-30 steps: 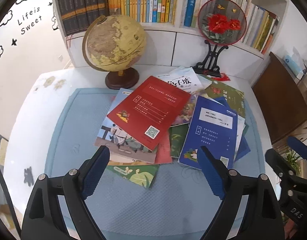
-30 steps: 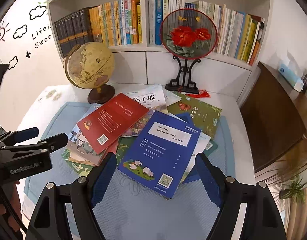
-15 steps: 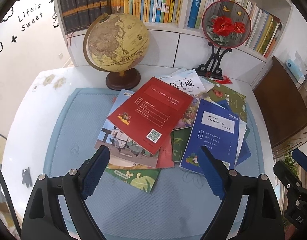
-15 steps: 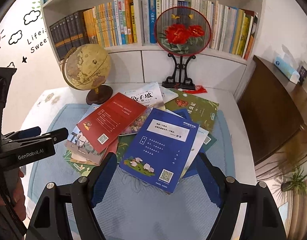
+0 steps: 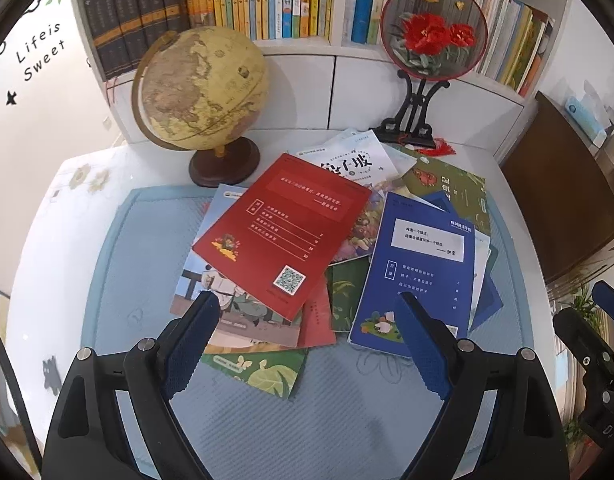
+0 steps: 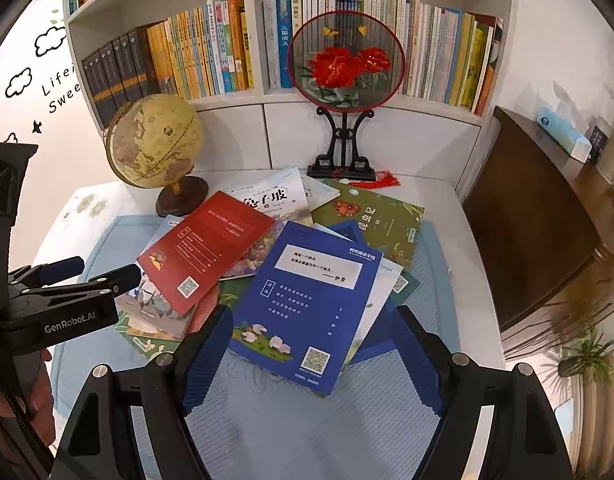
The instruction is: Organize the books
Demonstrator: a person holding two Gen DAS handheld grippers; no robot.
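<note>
**Q:** Two grippers are in view; how does each stand?

**A:** Left gripper (image 5: 307,340): jaws spread wide, nothing between them, held above the near edge of the book pile. Right gripper (image 6: 309,360): jaws likewise apart and empty, with the near corner of the blue book (image 6: 307,300) lying below the gap. Neither touches a book.

**Q:** Where do the books lie?

**A:** Scattered in one overlapping heap on a pale blue mat (image 5: 139,264) that covers a white table (image 5: 47,240). The red book (image 5: 283,228) lies uppermost on the left half, over an illustrated book (image 5: 235,312) and a leaf-patterned green one (image 5: 263,372). Beside it the blue book (image 5: 423,268) tops the right half. A white book (image 5: 347,164) and an olive-green book (image 6: 375,216) sit at the far side of the heap.

**Q:** What surrounds the heap?

**A:** A globe (image 5: 199,88) stands just beyond the pile at far left, its base near the red book. An embroidered round fan (image 6: 347,60) on a black stand rises at far centre-right. Behind both, a white shelf (image 6: 259,32) holds upright rows of books. A dark wooden cabinet (image 6: 535,216) stands to the right of the table.

**Q:** And the pose of the hands?

**A:** In the right wrist view the left gripper enters from the left edge, pointing across toward the pile, with fingers of the hand (image 6: 39,400) visible beneath it. In the left wrist view the right gripper (image 5: 595,328) shows at the right edge, off the table's side.
</note>
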